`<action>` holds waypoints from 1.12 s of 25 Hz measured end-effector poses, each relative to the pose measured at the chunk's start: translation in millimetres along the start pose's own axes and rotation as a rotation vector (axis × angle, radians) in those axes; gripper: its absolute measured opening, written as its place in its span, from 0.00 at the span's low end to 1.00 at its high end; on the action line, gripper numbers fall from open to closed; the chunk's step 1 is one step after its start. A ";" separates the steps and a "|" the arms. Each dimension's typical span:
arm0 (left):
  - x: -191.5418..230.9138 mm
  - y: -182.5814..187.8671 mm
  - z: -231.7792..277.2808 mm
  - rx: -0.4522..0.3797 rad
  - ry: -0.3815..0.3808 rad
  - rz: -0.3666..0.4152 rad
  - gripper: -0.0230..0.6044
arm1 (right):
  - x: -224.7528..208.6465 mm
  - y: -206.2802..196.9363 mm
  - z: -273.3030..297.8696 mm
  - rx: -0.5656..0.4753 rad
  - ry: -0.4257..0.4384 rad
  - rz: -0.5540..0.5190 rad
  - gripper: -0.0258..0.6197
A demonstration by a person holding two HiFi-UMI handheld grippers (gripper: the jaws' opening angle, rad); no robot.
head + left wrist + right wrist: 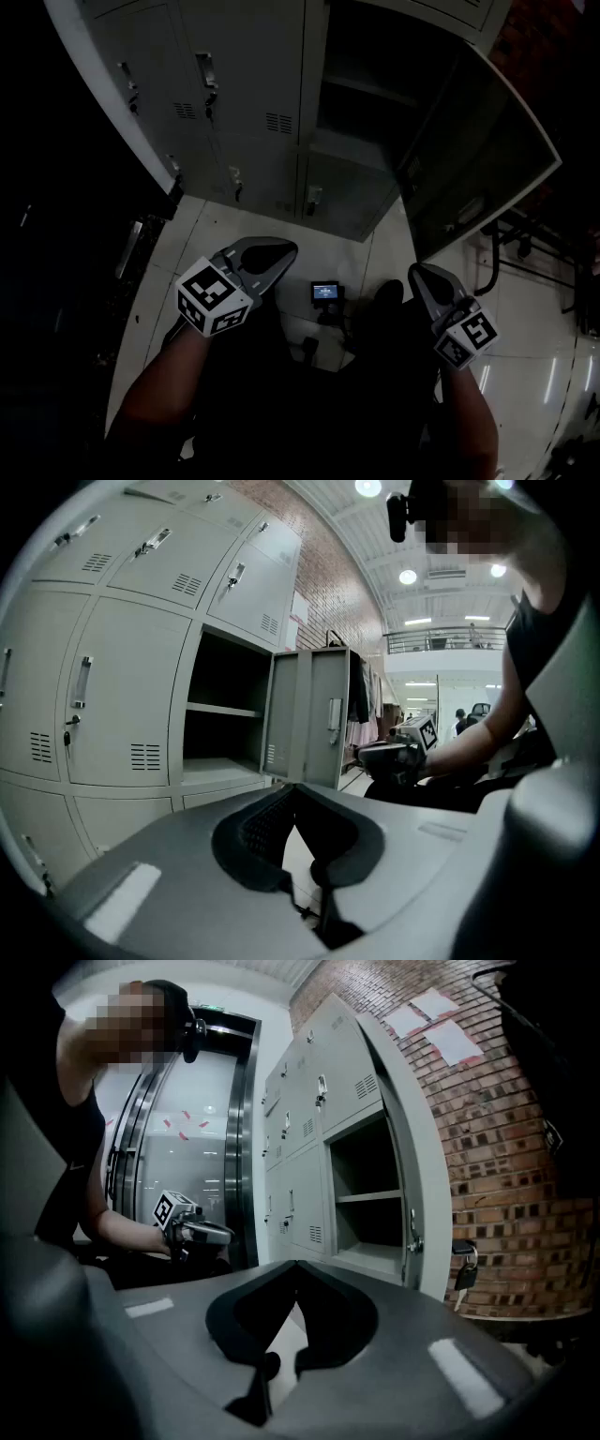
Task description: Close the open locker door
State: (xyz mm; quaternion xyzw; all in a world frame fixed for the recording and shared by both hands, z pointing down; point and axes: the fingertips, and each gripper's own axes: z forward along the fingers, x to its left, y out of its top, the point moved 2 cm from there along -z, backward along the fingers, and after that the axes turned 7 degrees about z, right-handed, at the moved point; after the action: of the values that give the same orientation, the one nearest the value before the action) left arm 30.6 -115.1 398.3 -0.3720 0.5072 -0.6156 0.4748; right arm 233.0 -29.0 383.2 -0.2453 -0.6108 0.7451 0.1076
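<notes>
Your left gripper (281,251), low at 8 o'clock, and your right gripper (419,274), at 4 o'clock, both have their jaws pressed together with nothing between them. The locker door (483,150) stands swung open at 2 o'clock, well apart from both, beside its dark compartment (370,89) at 1 o'clock.

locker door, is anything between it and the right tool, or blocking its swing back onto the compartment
Nothing visible does. Only open air lies between the right tool and the open locker door. The compartment holds just a shelf, with nothing sticking out into the door's swing.
</notes>
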 end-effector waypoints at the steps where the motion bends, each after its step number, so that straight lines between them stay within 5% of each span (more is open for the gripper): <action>1: 0.1 -0.5 -0.6 0.002 -0.001 0.000 0.06 | -2.5 -2.8 -1.2 0.010 -0.014 -0.010 0.04; 10: 0.5 -5.7 -6.7 0.020 0.005 0.000 0.06 | -17.4 14.1 -26.0 -0.128 -0.131 0.035 0.05; 16: 1.0 -4.4 -7.4 0.016 -0.002 -0.004 0.06 | -54.6 56.8 -58.5 -0.203 -0.195 0.023 0.26; 19: 1.6 -4.5 -6.8 0.014 -0.002 0.000 0.06 | -80.0 75.7 -55.3 -0.173 -0.100 -0.011 0.38; 24: 0.5 -5.9 -6.0 0.019 0.006 -0.002 0.06 | -82.9 95.2 -33.4 -0.140 0.154 -0.015 0.40; 28: 1.7 -4.2 -6.6 0.016 0.007 -0.007 0.06 | -71.8 97.8 -22.6 -0.119 0.239 -0.030 0.35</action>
State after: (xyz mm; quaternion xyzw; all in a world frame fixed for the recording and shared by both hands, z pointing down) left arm 23.0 -114.8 401.0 -0.3676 0.5027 -0.6226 0.4739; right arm 319.3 -65.2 302.8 -0.3292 -0.6405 0.6711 0.1761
